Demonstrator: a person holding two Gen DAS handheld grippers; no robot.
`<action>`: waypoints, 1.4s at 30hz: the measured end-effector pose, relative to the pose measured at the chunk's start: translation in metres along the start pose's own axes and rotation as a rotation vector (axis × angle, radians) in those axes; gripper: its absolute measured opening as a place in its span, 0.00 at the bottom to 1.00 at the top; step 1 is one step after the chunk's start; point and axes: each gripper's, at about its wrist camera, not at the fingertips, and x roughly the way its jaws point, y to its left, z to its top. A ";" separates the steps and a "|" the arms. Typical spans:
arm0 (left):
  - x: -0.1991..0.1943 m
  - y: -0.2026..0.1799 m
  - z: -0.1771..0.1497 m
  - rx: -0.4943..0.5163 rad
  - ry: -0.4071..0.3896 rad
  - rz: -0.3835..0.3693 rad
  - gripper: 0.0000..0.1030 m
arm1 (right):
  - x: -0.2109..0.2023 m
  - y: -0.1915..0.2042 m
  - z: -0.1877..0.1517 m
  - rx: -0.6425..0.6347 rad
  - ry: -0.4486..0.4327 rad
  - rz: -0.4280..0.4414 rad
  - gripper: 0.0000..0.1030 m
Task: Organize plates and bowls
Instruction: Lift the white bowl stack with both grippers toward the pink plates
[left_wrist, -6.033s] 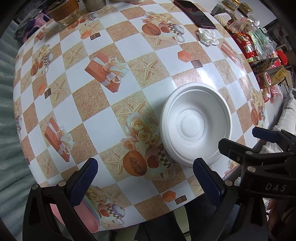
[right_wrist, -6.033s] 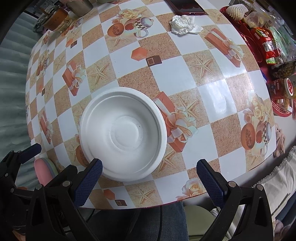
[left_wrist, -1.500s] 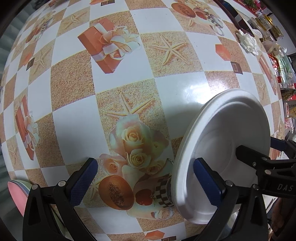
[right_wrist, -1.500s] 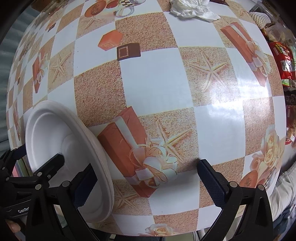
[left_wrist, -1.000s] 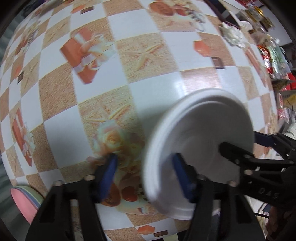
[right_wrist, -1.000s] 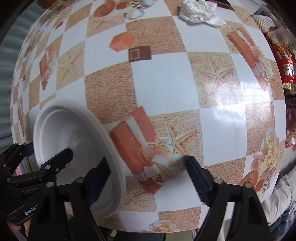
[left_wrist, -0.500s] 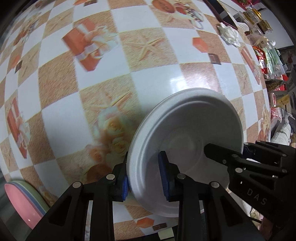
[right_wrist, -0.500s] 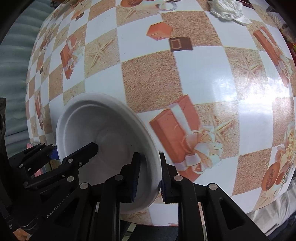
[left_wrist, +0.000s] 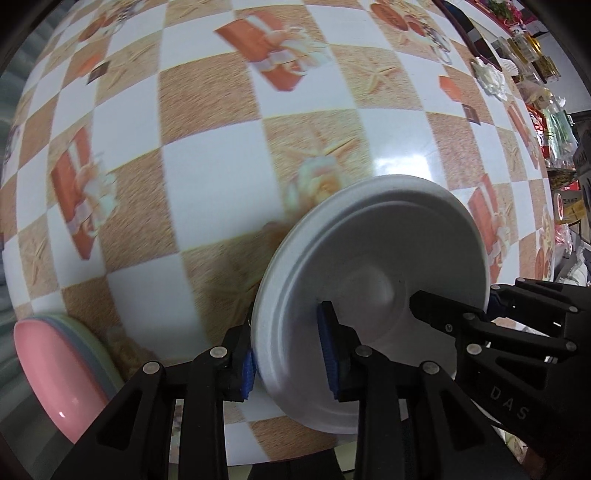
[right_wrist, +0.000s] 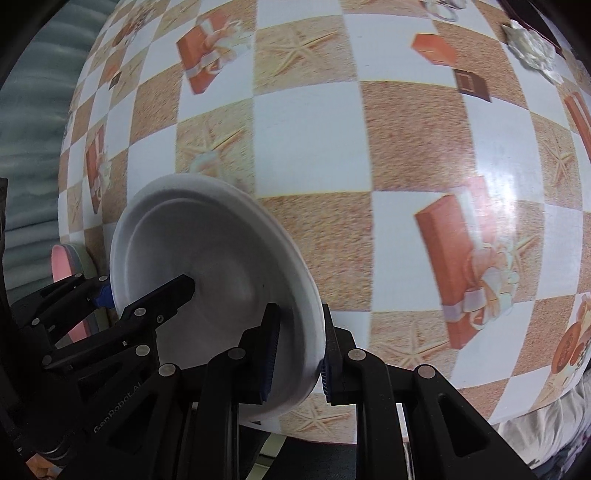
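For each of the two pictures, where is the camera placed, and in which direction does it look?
Left wrist: sits on the left tool, looking down its fingers at the checked tablecloth; it clamps the near-left rim of the white plate.
Right wrist: sits on the right tool, looking down at the same cloth; it clamps the plate's near-right rim.
Shared: the white plate, held at opposite edges, each tool seen by the other camera, the pink plate stack and a crumpled tissue.

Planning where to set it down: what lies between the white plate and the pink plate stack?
Only bare checkered tablecloth between white plate and pink plate stack, in the left wrist view.
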 end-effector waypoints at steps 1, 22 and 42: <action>-0.001 0.005 -0.004 -0.001 -0.001 0.004 0.33 | 0.001 0.004 0.001 -0.008 0.003 -0.001 0.21; -0.009 0.000 -0.021 0.024 -0.024 0.028 0.34 | 0.016 0.036 -0.019 -0.048 0.000 -0.051 0.21; -0.018 0.005 -0.021 0.027 -0.029 0.027 0.34 | 0.015 0.045 -0.021 -0.067 0.010 -0.085 0.23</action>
